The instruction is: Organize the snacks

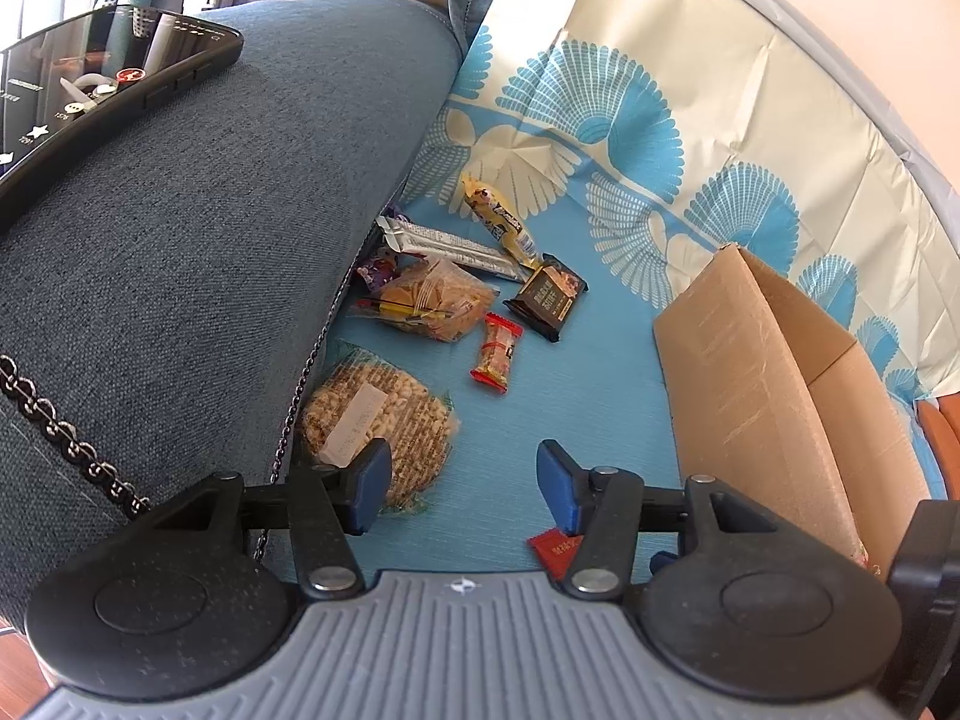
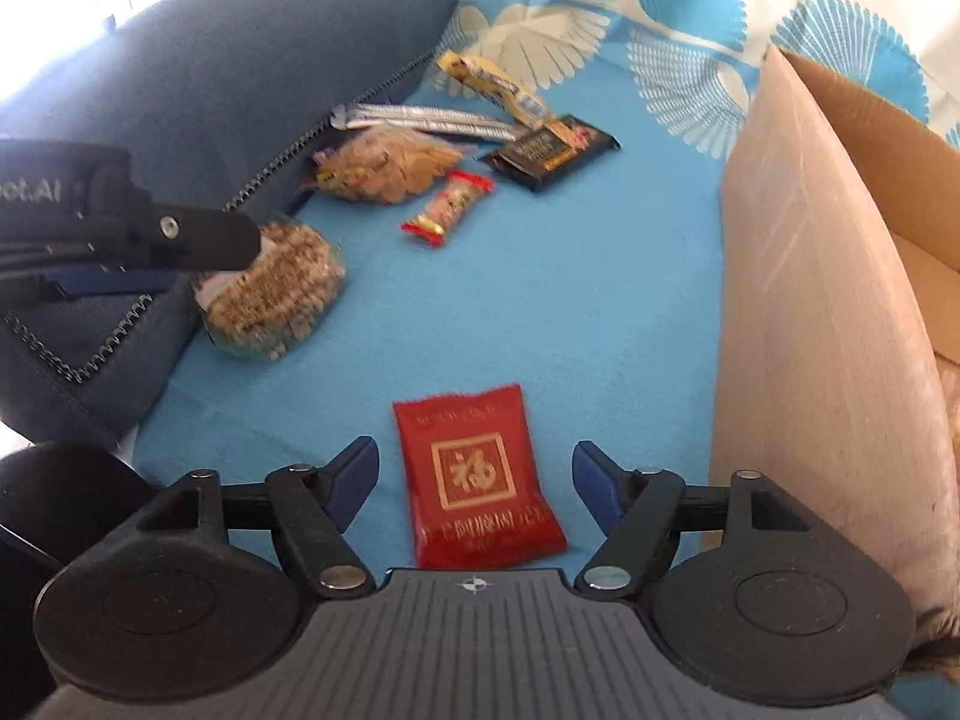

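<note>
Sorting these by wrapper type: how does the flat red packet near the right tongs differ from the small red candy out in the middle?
The red packet is broad, flat and opaque with a gold square emblem; the red candy is narrow, with a see-through middle and pinched red ends. The packet lies between the open right tongs, the candy farther off, beside the dark bar. Both lie on the blue cloth, outside the cardboard box.

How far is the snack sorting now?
Done: cannot tell; the cardboard box hides its inside. In hand: nothing; the right gripper is open around the red packet, the left gripper open. Left: the peanut bag, cracker bag and small bars.
</note>
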